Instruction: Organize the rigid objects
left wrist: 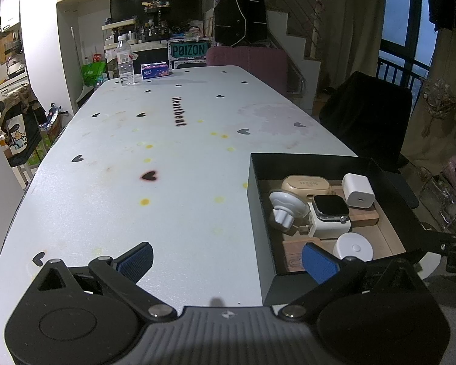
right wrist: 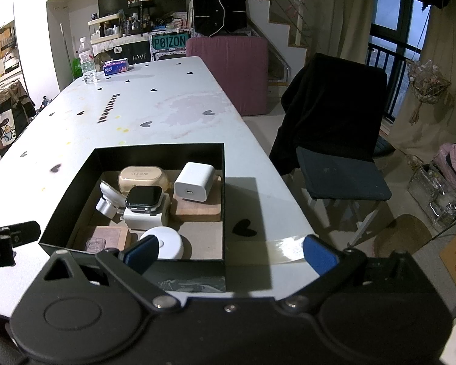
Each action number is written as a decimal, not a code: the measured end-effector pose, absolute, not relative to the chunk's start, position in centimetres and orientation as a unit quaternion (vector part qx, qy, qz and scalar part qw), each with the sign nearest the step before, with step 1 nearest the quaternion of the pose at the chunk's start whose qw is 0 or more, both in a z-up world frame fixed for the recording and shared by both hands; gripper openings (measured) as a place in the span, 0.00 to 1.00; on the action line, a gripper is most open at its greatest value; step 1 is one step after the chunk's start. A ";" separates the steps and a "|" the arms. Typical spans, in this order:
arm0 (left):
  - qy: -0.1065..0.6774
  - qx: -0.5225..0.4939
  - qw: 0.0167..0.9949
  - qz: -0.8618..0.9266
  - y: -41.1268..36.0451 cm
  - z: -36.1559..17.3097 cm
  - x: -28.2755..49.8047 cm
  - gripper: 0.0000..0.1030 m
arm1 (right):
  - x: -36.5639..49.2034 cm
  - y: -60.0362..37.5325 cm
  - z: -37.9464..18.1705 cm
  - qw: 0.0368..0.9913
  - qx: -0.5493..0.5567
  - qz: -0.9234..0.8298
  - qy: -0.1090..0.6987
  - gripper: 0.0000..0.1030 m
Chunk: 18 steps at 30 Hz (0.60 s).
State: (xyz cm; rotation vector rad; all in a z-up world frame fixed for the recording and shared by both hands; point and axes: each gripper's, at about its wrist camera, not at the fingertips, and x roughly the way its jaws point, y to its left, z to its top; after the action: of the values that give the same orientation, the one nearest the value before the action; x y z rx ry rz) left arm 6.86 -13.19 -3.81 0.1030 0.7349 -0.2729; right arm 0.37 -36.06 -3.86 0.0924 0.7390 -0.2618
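Both my jaws stand wide apart and grip nothing: left gripper point(left wrist: 228, 261), right gripper point(right wrist: 231, 252). Ahead of them the black box point(right wrist: 76, 179) sits on the white table point(left wrist: 136, 182), holding a smartwatch point(right wrist: 144, 197), white charger point(right wrist: 194, 181) and round white puck point(right wrist: 167, 243).

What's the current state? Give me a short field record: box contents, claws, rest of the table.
container: black box at the table's near right edge
contents: smartwatch on white dock, white charger cube, beige earbud case, white round puck, white suction mount, wooden coasters
left claw: open, empty
right claw: open, empty
far end: water bottle, tissue pack
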 end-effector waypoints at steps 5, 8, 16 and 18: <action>0.358 0.050 0.923 -0.136 -13.5 -3.9 6.7 1.00 | 0.4 -36.1 -3.8 0.923 0.045 -0.127 0.360 0.99; 0.358 0.050 0.923 -0.135 -13.4 -3.9 6.8 1.00 | 0.4 -36.1 -3.9 0.923 0.045 -0.128 0.360 0.99; 0.357 0.050 0.923 -0.136 -13.5 -3.9 6.7 1.00 | 0.4 -36.1 -3.8 0.923 0.045 -0.128 0.360 0.99; 0.357 0.049 0.923 -0.136 -13.6 -3.9 6.7 1.00 | 0.4 -36.1 -3.9 0.923 0.044 -0.129 0.361 0.99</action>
State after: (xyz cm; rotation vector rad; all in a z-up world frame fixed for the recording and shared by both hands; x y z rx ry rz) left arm 6.73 -13.58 -3.90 0.1016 0.7336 -0.2794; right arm 0.37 -36.06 -3.89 0.0906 0.7411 -0.2649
